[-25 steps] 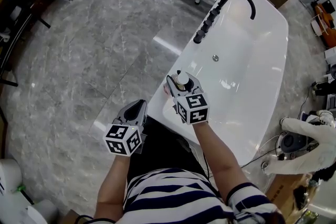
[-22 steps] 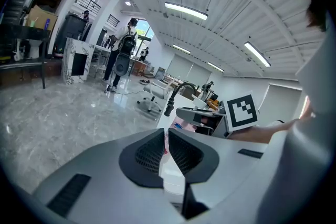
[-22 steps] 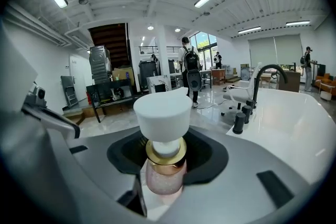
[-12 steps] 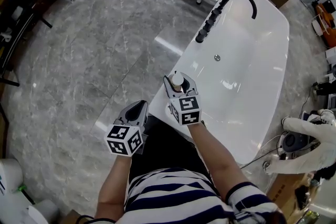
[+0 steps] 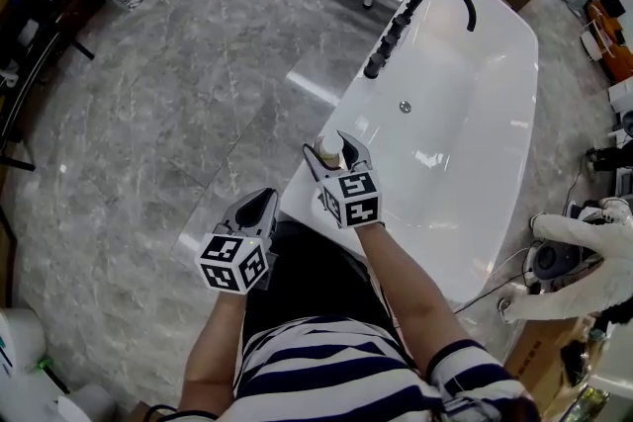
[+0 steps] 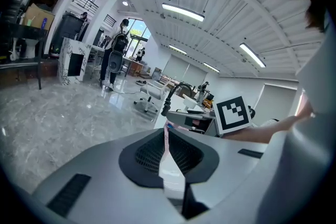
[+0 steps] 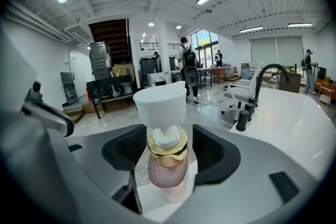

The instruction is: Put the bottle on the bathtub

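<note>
Bottle [image 7: 168, 165], pink with a white pump, stands upright between the right gripper [image 5: 329, 151] jaws, which have just been opening and now sit clear of it, on the bathtub [image 5: 465, 114] rim. Left gripper [image 5: 265, 199] jaws are pressed together, empty.

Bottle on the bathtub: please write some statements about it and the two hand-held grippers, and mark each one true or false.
1. The bottle stands upright on the rim of the bathtub. True.
2. The right hand-held gripper squeezes the bottle. False: its jaws have just been opening and stand apart, with the bottle between them but not pressed.
3. The left hand-held gripper holds a second bottle. False: its jaws are together and empty.
4. The bottle's pump head is white. True.
</note>
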`<state>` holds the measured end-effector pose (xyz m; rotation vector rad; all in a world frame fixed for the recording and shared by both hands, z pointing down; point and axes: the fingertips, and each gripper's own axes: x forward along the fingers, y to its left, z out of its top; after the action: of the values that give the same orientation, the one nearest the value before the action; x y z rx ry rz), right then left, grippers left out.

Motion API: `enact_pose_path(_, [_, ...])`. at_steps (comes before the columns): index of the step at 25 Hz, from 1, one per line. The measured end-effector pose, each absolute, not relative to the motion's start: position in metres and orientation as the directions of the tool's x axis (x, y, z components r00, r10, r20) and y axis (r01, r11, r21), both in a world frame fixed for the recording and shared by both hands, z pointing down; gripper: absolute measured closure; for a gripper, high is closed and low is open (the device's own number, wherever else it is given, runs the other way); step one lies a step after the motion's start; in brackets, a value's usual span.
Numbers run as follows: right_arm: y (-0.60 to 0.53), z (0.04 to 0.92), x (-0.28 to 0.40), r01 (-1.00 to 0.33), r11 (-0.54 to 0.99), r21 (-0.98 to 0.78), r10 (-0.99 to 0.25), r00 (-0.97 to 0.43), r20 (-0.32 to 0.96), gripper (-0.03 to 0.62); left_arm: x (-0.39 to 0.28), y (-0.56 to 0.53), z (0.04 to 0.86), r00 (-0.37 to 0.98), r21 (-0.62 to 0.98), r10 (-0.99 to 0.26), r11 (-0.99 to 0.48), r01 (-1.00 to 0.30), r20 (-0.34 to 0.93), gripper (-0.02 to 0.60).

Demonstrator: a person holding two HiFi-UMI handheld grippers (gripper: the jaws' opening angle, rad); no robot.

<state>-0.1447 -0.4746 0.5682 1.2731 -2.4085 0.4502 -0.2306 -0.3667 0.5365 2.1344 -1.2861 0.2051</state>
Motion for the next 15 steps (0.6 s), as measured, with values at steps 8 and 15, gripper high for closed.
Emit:
enact_pose_path(8, [-0.456, 0.562, -0.129, -0.851, 0.515, -0.108, -0.720, -0.497, 0.485, 0.313, -0.224, -0.364, 0.532, 0.525, 0.443, -0.740, -0.338, -0.830, 0.420, 0.545])
enact_pose_path(15, [-0.427, 0.558, -0.113, -0.859, 0.491, -0.149, -0.715, -0.494, 0.494, 0.313, -0.218, -0.359, 0.523, 0.525, 0.442, -0.747, -0.342, -0.829, 0.407, 0.545])
